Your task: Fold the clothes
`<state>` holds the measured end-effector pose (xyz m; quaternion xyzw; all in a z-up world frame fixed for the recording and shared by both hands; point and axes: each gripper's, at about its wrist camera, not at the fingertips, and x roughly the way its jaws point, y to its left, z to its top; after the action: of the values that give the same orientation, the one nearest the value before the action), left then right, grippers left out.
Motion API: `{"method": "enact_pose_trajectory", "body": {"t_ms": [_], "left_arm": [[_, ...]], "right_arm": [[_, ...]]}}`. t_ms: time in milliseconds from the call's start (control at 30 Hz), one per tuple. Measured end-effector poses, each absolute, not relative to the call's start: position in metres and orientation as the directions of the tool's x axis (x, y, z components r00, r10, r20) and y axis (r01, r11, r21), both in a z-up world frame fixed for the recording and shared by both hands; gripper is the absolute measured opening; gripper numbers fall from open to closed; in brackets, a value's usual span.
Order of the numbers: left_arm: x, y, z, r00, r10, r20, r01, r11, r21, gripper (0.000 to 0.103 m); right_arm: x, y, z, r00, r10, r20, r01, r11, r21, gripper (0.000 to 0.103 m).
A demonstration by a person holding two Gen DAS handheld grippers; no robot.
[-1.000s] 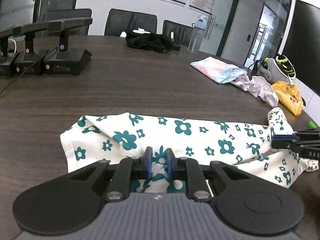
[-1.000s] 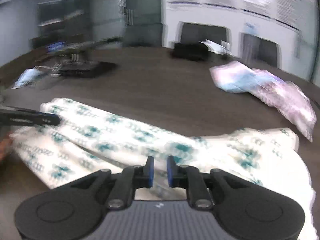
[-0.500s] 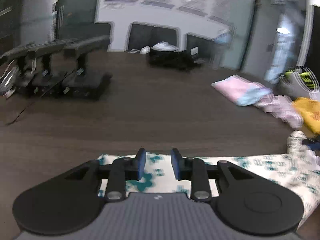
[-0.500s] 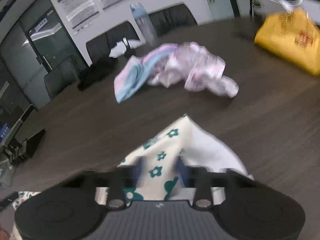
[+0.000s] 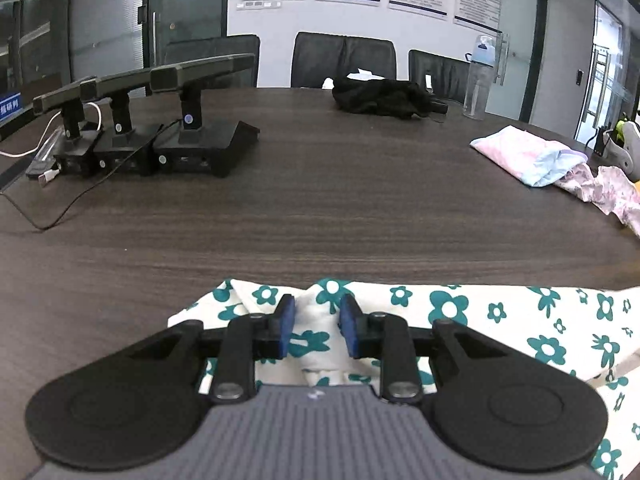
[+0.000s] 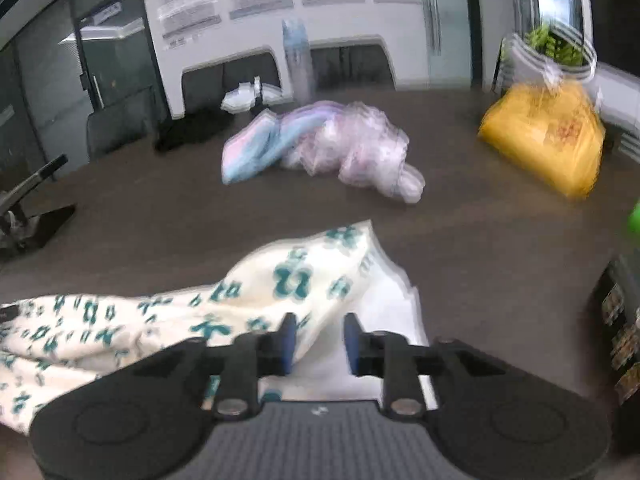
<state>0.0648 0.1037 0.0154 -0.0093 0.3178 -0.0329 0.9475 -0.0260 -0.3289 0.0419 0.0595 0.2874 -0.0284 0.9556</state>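
Spread-jawed over the flowered cloth [image 5: 472, 316] at the counter [image 5: 320, 208] near edge, left hand-held gripper [image 5: 316, 326] and right hand-held gripper [image 6: 318, 338], risking a loosened fold if snagged.

both wrist views low, close, facing across table [image 5: 320, 208] | share floral garment [image 5: 500, 312]
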Motion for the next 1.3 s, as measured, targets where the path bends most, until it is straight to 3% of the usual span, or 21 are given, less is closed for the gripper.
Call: {"method": "enact_pose_trajectory", "body": {"t_ms": [67,233,333,433,600,733,900,1033,1100,1167,1233,1300], "left_arm": [[0.064,0.105,0.015,0.798,-0.074,-0.598,0.062,0.997,-0.041,0.027],[0.064,0.106,0.014,0.8,-0.08,-0.595,0.065,0.997,-0.046,0.027],[0.063,0.107,0.014,0.801,-0.083,-0.592,0.065,0.997,-0.052,0.027],[0.063,0.107,0.013,0.803,-0.081,-0.591,0.066,0.997,-0.047,0.027],[0.064,0.104,0.013,0.804,-0.068,-0.591,0.066,0.997,-0.025,0.028],[0.064,0.105,0.013,0.804,-0.072,-0.591,0.067,0.997,-0.03,0.028],[0.065,0.109,0.013,0.803,-0.082,-0.59,0.067,0.997,-0.048,0.028],[0.065,0.107,0.013,0.803,-0.076,-0.591,0.067,0.997,-0.037,0.029],[0.065,0.107,0.013,0.803,-0.077,-0.592,0.068,0.997,-0.037,0.029],[0.065,0.108,0.013,0.802,-0.08,-0.591,0.068,0.997,-0.044,0.029],[0.065,0.108,0.013,0.803,-0.081,-0.591,0.068,0.997,-0.045,0.029],[0.065,0.108,0.013,0.802,-0.082,-0.591,0.068,0.997,-0.046,0.029]], "right_arm": [[-0.029,-0.319,0.046,0.838,-0.025,-0.546,0.053,0.998,0.037,0.028],[-0.002,-0.246,0.032,0.795,0.192,-0.576,-0.295,0.951,-0.091,0.012],[0.006,-0.229,0.011,0.759,0.218,-0.614,-0.347,0.933,-0.098,0.006],[0.001,-0.23,0.002,0.73,0.248,-0.637,-0.366,0.929,-0.058,0.006],[-0.021,-0.249,0.014,0.758,0.269,-0.595,-0.357,0.933,-0.033,0.014],[-0.015,-0.29,0.023,0.813,0.242,-0.529,-0.242,0.968,0.069,0.018],[0.0,-0.31,0.002,0.718,0.182,-0.672,-0.19,0.98,0.063,0.019],[-0.011,-0.312,0.013,0.749,0.193,-0.634,-0.25,0.968,0.0,0.024],[-0.012,-0.318,0.028,0.773,0.223,-0.594,-0.313,0.948,-0.051,0.04],[-0.005,-0.328,0.046,0.787,0.287,-0.546,-0.404,0.909,-0.104,0.085],[0.013,-0.341,0.056,0.692,0.453,-0.562,-0.568,0.822,-0.038,0.092],[0.033,-0.341,0.055,0.593,0.518,-0.617,-0.671,0.741,-0.023,0.092]]}}
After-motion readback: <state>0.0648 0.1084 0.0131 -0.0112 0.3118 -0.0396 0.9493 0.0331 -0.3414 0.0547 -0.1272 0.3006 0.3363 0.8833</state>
